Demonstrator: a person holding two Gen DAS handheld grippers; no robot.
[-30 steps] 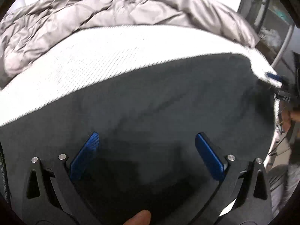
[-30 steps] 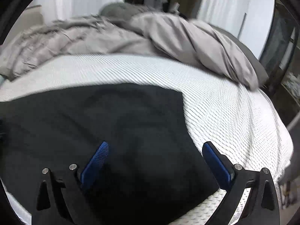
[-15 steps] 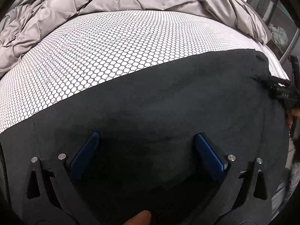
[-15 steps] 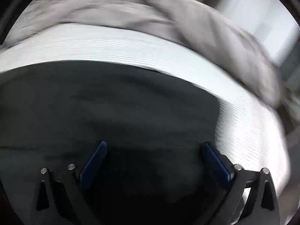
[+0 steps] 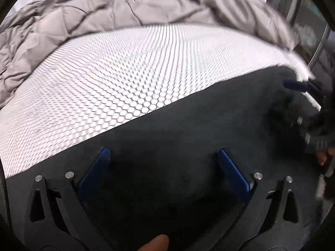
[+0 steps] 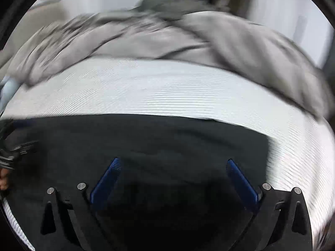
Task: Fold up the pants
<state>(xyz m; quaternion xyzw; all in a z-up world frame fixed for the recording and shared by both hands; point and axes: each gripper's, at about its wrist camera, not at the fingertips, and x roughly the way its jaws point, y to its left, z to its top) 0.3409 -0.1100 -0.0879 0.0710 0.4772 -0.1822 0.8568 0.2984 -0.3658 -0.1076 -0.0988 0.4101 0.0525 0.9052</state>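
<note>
1. The pants (image 5: 188, 129) are matt black cloth with a soft, slightly fuzzy nap.
2. The bed sheet (image 5: 129, 77) is white cloth printed with a fine honeycomb pattern.
3. The duvet (image 5: 100, 14) is grey quilted cloth, crumpled, with a faint sheen.
4. The left gripper (image 5: 162, 156) and right gripper (image 6: 173, 165) have matt black plastic arms, ribbed blue pads (image 5: 232, 169) and shiny metal pins.

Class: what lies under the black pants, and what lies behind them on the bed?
Under the pants: the honeycomb-patterned sheet, hidden where covered. Behind: a rumpled grey duvet.
</note>
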